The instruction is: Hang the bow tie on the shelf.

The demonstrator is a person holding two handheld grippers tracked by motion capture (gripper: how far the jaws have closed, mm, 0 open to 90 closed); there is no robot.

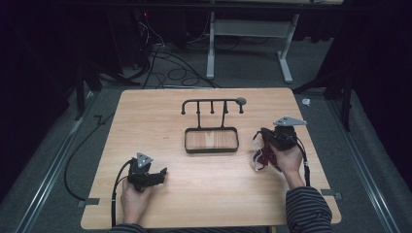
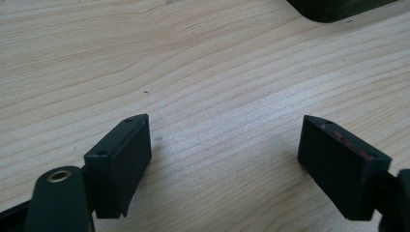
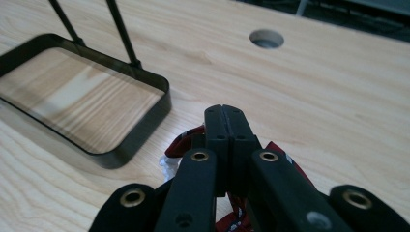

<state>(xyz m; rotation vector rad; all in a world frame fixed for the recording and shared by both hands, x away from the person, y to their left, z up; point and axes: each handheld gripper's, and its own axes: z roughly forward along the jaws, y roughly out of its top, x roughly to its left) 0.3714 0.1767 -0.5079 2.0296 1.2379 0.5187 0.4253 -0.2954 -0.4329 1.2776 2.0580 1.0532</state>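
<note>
A red and white packet-like thing [image 1: 261,157] hangs over the right side of the table with my right gripper [image 1: 259,140] shut on its top. In the right gripper view the two jaws [image 3: 226,113] are pressed together, and red material [image 3: 186,140] pokes out beneath them. A black wire rack [image 1: 212,103] with short hooks rises from a shallow black tray [image 1: 211,130] at mid-table, left of the right gripper. My left gripper [image 1: 163,173] rests low at the front left, open, with only bare wood between its jaws [image 2: 225,150].
The wooden table [image 1: 194,199] has a round hole [image 3: 267,38] near its far edge, beside the rack's right end. The tray's rim [image 3: 145,125] lies close to the left of the right jaws. Cables and a white desk frame [image 1: 210,43] sit on the floor behind.
</note>
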